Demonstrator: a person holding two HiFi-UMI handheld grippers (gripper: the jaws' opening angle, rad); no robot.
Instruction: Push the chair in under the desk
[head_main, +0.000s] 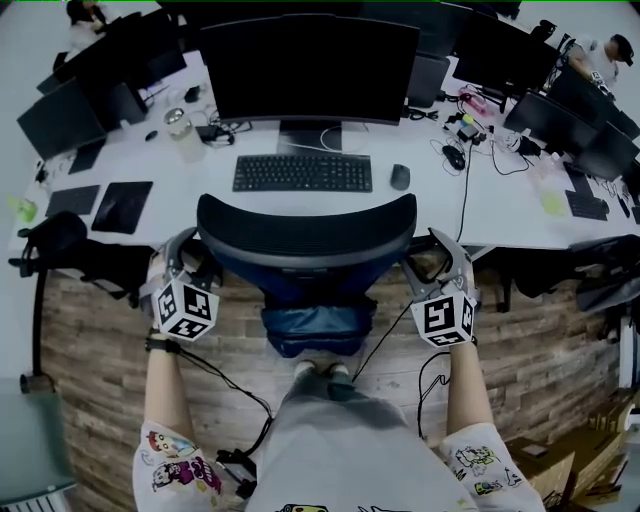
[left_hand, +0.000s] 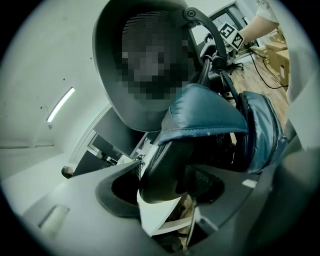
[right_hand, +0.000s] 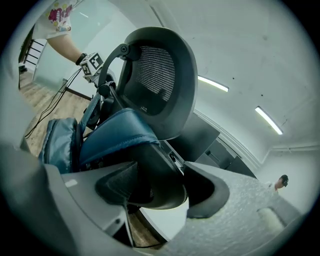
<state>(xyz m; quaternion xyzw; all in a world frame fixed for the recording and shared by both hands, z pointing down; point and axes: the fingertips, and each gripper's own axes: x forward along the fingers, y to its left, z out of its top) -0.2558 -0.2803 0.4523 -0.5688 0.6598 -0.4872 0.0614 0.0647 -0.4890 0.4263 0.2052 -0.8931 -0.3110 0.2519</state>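
The office chair (head_main: 305, 232) has a black mesh back and a blue seat cushion (head_main: 315, 325). It stands close against the front edge of the white desk (head_main: 480, 205), with its back toward me. My left gripper (head_main: 190, 262) grips the chair's left armrest (left_hand: 161, 172), which fills the gap between its pads (left_hand: 120, 187). My right gripper (head_main: 432, 262) is closed the same way on the right armrest (right_hand: 152, 182), whose rounded end sits between the two pads. Each gripper view looks up at the backrest (right_hand: 160, 80).
On the desk are a large monitor (head_main: 308, 65), a keyboard (head_main: 302, 173), a mouse (head_main: 400, 177) and loose cables. Other dark chairs stand at the left (head_main: 60, 245) and right (head_main: 600, 270). A cable (head_main: 385, 335) trails over the wooden floor by my feet.
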